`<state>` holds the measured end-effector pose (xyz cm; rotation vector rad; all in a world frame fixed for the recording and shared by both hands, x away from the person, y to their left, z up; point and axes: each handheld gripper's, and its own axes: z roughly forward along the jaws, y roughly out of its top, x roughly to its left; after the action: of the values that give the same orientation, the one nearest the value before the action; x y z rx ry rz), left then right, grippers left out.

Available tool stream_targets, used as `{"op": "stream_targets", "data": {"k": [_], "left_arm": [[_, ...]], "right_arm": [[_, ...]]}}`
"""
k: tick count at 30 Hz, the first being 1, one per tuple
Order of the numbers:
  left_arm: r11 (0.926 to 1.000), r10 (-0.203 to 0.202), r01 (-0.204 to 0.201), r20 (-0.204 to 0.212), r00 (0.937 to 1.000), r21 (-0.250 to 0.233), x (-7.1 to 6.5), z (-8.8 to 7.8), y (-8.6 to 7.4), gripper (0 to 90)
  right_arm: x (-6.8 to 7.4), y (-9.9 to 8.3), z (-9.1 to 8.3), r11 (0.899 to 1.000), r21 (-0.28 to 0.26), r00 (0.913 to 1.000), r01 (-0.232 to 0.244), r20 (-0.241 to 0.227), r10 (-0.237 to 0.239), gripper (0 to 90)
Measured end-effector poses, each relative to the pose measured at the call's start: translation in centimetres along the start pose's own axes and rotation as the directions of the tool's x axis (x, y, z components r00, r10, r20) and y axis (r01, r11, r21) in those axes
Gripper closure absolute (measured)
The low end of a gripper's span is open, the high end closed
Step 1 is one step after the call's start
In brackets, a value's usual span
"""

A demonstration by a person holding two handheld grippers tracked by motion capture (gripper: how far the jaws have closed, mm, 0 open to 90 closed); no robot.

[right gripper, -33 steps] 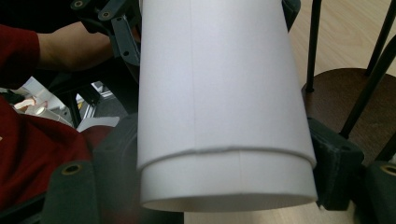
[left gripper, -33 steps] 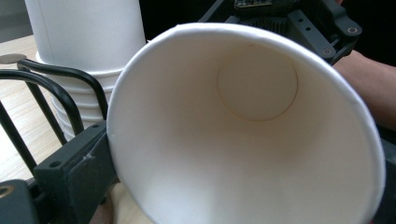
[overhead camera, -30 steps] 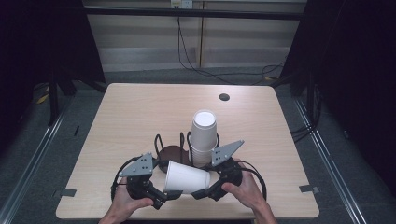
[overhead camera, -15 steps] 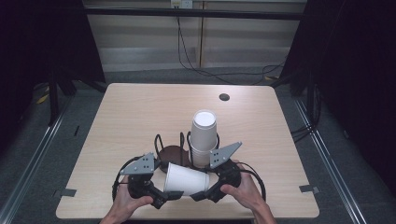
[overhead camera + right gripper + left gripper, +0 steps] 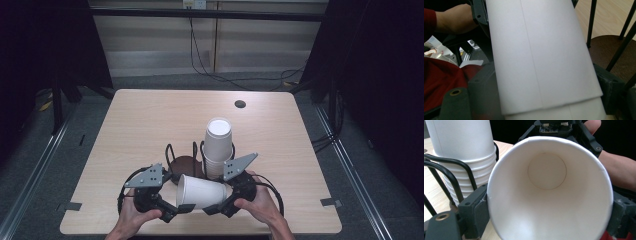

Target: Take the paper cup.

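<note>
Cup (image 5: pixel 200 191): a white paper cup lying on its side between the two grippers, just above the tabletop (image 5: pixel 150 120), its long axis running from hand to hand. Its open mouth faces the left gripper (image 5: pixel 175 209), whose fingers (image 5: pixel 477 212) have just been closing and now flank the rim. The right gripper (image 5: pixel 216 207) clasps the cup's base end. Behind stands the rack (image 5: pixel 182 161) with stacked cups (image 5: pixel 218 147).

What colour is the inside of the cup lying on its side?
Plain white, like its outside; the cup shows this best in the left gripper view.
</note>
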<state>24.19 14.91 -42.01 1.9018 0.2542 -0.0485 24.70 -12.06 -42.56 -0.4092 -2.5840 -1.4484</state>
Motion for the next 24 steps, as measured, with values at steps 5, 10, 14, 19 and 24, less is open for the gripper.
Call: {"op": "stream_targets", "data": {"k": [5,10,14,19,24], "left_arm": [[1.0000,0.002,-0.002,0.001,1.0000,0.006,-0.1,0.1,0.0,12.4],[0.9999,-0.004,0.004,-0.004,1.0000,0.013,0.0,0.0,0.1,12.6],[0.9998,-0.013,0.013,-0.024,0.9996,0.015,0.1,-0.5,0.2,12.7],[0.9996,-0.015,0.016,-0.051,0.9986,0.021,0.2,-1.1,0.4,12.7],[0.9994,-0.017,0.019,-0.065,0.9977,0.029,0.3,-1.4,0.6,12.7]], "right_arm": [[0.1,0.0,-0.1,1.000,-0.011,1.0000,0.003,0.007,-0.003,15.3],[0.1,-0.2,-0.4,1.000,-0.023,0.9995,0.002,0.032,-0.002,13.8],[0.1,-0.5,-0.8,0.999,-0.037,0.9988,-0.008,0.047,0.010,13.8],[0.1,-0.9,-1.2,0.999,-0.046,0.9977,-0.015,0.065,0.018,13.9],[0.1,-0.9,-1.5,0.998,-0.054,0.9973,-0.017,0.070,0.021,13.8]]}}
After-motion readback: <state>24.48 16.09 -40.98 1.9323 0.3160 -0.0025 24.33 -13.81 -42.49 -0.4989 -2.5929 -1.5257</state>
